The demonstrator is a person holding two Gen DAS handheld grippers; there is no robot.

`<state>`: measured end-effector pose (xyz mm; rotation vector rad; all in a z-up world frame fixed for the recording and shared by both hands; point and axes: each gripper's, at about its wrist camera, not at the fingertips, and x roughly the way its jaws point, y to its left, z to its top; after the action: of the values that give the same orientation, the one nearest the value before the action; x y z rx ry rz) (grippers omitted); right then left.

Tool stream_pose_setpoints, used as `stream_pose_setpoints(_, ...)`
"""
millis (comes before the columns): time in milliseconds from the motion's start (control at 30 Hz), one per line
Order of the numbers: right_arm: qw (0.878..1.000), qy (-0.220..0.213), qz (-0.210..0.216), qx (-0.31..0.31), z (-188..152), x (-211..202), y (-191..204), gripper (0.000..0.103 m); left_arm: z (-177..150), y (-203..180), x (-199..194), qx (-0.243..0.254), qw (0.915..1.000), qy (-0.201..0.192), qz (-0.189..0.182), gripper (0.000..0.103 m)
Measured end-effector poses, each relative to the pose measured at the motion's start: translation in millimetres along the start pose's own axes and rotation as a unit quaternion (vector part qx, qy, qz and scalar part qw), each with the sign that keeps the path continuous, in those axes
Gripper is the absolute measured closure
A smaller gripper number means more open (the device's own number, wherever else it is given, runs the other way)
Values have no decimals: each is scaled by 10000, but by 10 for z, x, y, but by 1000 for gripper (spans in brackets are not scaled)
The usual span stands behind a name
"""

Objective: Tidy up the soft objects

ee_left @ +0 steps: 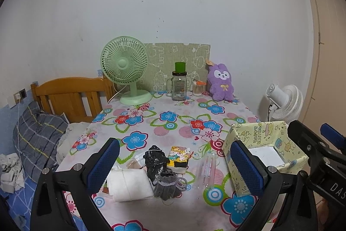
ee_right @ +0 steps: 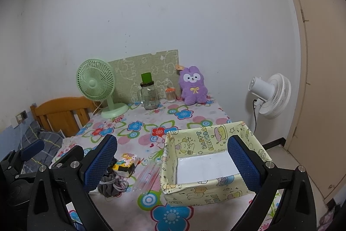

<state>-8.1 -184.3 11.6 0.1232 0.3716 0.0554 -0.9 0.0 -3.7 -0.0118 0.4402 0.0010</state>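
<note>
Both grippers, left [ee_left: 173,168] and right [ee_right: 173,162], gape wide, holding nothing. Grey pouch [ee_left: 169,184] sits btw your left fingers, box [ee_right: 207,162] btw the right. It's light n floppy imo, pinch the bunched neck.

The left gripper [ee_left: 175,168] hovers with its blue-padded fingers [ee_left: 103,162] spread wide apart, holding nothing. The right gripper [ee_right: 173,163] sits just beside it, level, its fingers [ee_right: 243,162] likewise parted and empty.
</note>
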Motion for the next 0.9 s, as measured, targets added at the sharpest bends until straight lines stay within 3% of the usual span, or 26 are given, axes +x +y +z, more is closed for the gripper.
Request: stream_pose_setpoints(900, 10000, 6, 50, -59, 5, -36, 64, 0, -17, 15, -81, -33, 10000, -20, 6, 0)
